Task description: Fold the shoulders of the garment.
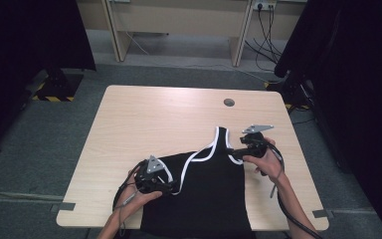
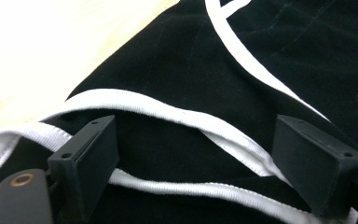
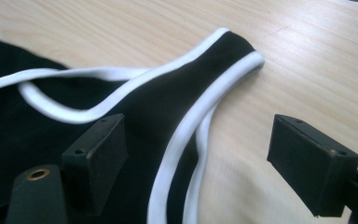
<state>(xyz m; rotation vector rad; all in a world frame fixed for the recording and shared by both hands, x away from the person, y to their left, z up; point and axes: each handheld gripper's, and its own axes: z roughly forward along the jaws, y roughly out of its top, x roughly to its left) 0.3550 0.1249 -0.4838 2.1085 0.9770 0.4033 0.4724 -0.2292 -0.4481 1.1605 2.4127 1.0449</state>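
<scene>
Where the black tank top (image 1: pixel 204 194) reaches the near edge of the desk (image 1: pixel 144 119), its lower part runs out of the high view, so the hem cannot be seen; in the left gripper view the cloth is likewise cut off at the right and bottom edges. Whether the garment is a single layer or folded under itself there is hard to make out.

On the desk, the tank top lies spread between the two grippers, its body toward the person and one shoulder strap (image 3: pixel 223 51) pointing away. The left gripper (image 1: pixel 154 181) sits at the garment's left armhole. Its jaws stand wide apart, and between them lie the white-trimmed edges of the armhole (image 2: pixel 168 109); black cloth fills the gap, yet the pads do not press on it. The right gripper (image 1: pixel 246 144) sits just beside the strap at the garment's far right corner. Its jaws are also wide apart with nothing clamped: the strap's lower run and its white trim (image 3: pixel 182 135) pass up between them, nearer the left jaw, while bare desk lies ahead of the right jaw. The strap's tip lies well beyond both jaws.

Black fabric makes up the tank top, with white binding along the neckline and both armholes. The binding curves in loops, and the strap ends in a narrow folded tip.
</scene>
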